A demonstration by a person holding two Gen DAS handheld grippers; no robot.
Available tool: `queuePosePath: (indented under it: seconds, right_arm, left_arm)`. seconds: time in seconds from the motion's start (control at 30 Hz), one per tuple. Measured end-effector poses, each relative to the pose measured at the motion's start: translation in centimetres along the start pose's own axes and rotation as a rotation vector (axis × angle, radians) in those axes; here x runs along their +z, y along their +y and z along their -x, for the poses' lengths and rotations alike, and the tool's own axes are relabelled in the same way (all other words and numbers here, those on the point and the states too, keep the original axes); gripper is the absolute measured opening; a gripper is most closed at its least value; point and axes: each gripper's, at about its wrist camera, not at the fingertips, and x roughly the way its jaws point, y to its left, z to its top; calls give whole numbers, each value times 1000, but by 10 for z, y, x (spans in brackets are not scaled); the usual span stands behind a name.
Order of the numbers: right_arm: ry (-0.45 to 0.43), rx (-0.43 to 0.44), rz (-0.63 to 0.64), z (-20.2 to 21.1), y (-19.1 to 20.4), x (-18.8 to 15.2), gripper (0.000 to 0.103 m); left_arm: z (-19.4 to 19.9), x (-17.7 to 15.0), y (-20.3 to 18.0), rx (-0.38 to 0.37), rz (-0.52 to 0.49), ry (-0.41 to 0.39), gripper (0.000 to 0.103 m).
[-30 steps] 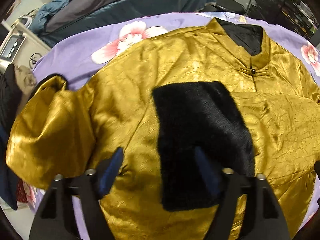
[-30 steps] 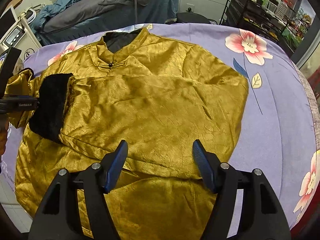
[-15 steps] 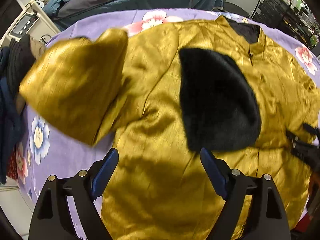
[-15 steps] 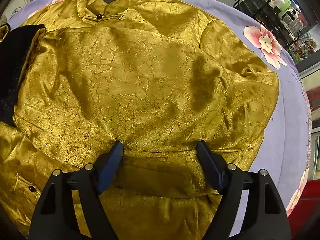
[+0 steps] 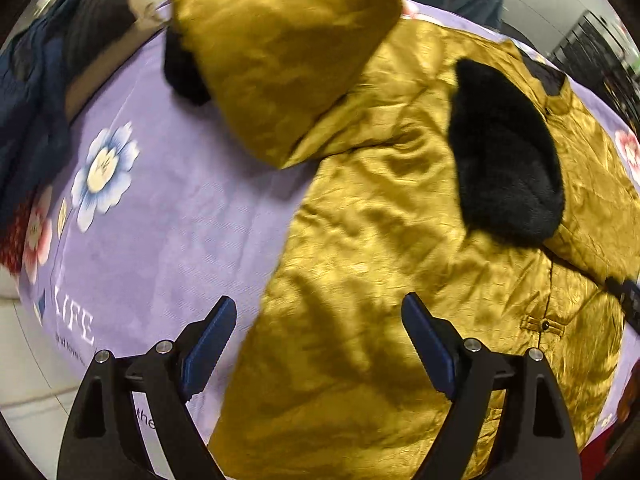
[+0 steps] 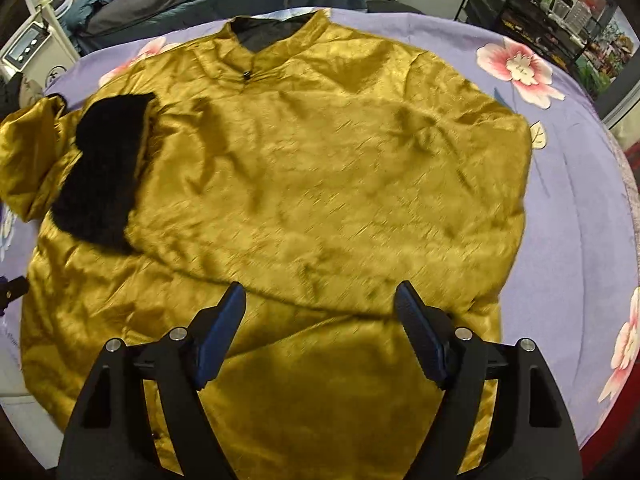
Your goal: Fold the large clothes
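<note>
Your left hand-held gripper (image 5: 316, 344) now hovers over the gold jacket's (image 5: 380, 240) left edge instead of its middle, jaws wider. The outstretched sleeve (image 5: 280, 52) appears farther ahead. Your right hand-held gripper (image 6: 320, 328) also spreads wider.

Both wrist fisheyes look steeply down from above a purple floral sheet (image 5: 168, 216). Left view sits over the gold jacket (image 5: 380, 240) at its side edge, close in. Right view hangs over the jacket's hem, facing the collar (image 6: 272, 36). Both share the jacket front and black fur cuff (image 6: 100, 176).
</note>
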Motion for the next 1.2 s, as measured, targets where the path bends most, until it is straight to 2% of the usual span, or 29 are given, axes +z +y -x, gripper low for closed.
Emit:
queuePosePath:
  seconds: [0.17, 0.3, 0.43, 0.6, 0.73, 0.8, 0.87, 0.97, 1.07, 1.13, 1.17, 1.2]
  right_arm:
    - [70, 7, 24, -13, 15, -25, 77]
    - [66, 14, 30, -7, 19, -31, 77]
    - [45, -8, 50, 2, 25, -29, 77]
    - [28, -10, 30, 12, 23, -27, 77]
    - [29, -30, 3, 19, 16, -37, 77]
    - [36, -36, -15, 22, 11, -45, 77]
    - [48, -31, -43, 22, 8, -47, 77]
    - [59, -34, -72, 22, 6, -51, 77]
    - [52, -48, -77, 26, 8, -53, 77]
    - [52, -62, -74, 29, 9, -57, 77]
    - [52, -69, -72, 30, 9, -58, 77]
    - [53, -76, -71, 30, 9, -60, 77]
  left_arm:
    - [-5, -4, 29, -6, 103, 5, 82]
    - [-2, 4, 59, -33, 181, -18, 82]
    - [10, 31, 97, -74, 286, -79, 82]
    - [25, 81, 129, -69, 358, -146, 82]
    - [35, 121, 159, -163, 470, -202, 82]
    - [31, 138, 167, -246, 525, -189, 83]
    - [12, 156, 174, -389, 571, -104, 83]
    - [-14, 168, 172, -452, 629, -42, 83]
    - [-48, 177, 162, -505, 625, 57, 81]
    - [-61, 179, 156, -532, 622, 75, 65]
    - [-62, 181, 154, -539, 615, 67, 61]
    - [-62, 184, 155, -537, 608, 55, 50]
